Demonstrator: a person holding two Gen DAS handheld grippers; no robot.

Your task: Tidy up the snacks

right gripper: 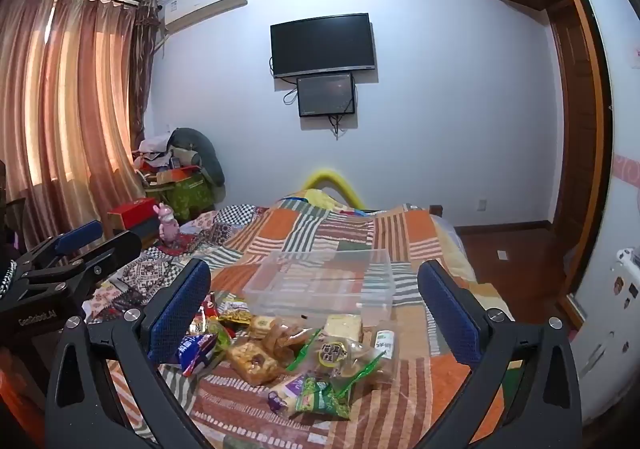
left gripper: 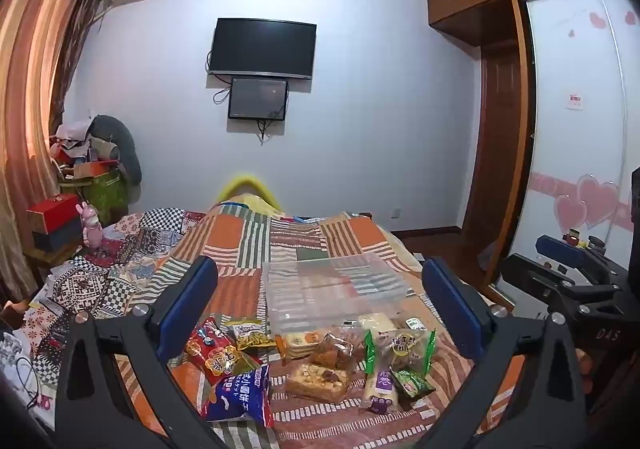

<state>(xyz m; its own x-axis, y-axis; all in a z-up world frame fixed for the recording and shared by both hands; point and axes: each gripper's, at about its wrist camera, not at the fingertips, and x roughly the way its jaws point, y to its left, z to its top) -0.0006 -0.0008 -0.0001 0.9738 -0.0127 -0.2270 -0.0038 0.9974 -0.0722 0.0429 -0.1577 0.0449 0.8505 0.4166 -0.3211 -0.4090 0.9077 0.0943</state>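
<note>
Only the left cam shows the red snack bag [left gripper: 214, 353] fully, snacks [right gripper: 280, 361] piled between both wide-open, empty grippers [left gripper: 320, 313] [right gripper: 314, 309] hovering over the bed [right gripper: 432, 381], clear bin [right gripper: 320, 281] just beyond.

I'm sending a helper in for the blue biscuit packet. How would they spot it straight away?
On the striped patchwork bedspread, a pile of snacks lies just in front of the clear plastic box. The blue biscuit packet lies at the pile's near left corner, partly under the red packet. It is the only blue wrapper, with white lettering.
</note>
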